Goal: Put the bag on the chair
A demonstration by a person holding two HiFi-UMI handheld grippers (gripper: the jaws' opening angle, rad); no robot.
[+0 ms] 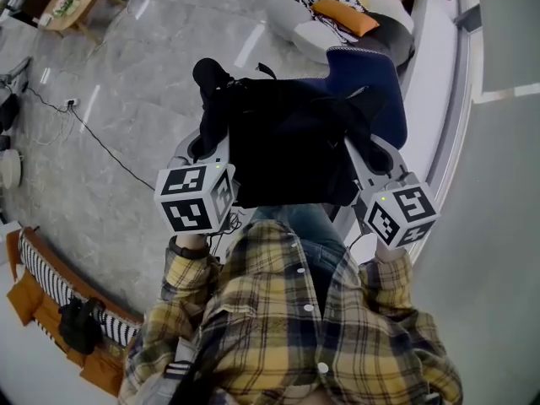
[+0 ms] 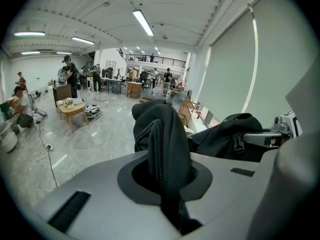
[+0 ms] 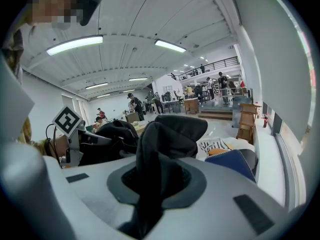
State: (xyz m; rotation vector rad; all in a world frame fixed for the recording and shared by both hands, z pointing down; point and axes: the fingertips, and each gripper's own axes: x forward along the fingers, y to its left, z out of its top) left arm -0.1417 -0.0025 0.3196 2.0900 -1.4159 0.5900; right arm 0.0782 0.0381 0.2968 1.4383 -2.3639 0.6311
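Observation:
A black bag (image 1: 287, 142) hangs in the air between my two grippers, in front of the person's plaid shirt. My left gripper (image 1: 205, 142) is shut on the bag's left part, and a zipped fold of black fabric (image 2: 162, 144) rises out between its jaws. My right gripper (image 1: 377, 152) is shut on the bag's right part, where bunched fabric (image 3: 160, 149) stands up between its jaws. A blue chair (image 1: 371, 78) stands just beyond the bag, partly hidden by it; its blue edge (image 3: 235, 164) shows in the right gripper view.
Past the chair sits a white seat (image 1: 291, 11) with striped and orange cushions. A white ledge (image 1: 434, 66) runs along the right. A low wooden table (image 1: 72, 7) and a floor cable (image 1: 93, 137) lie to the left. A striped bench (image 1: 51, 281) is at lower left.

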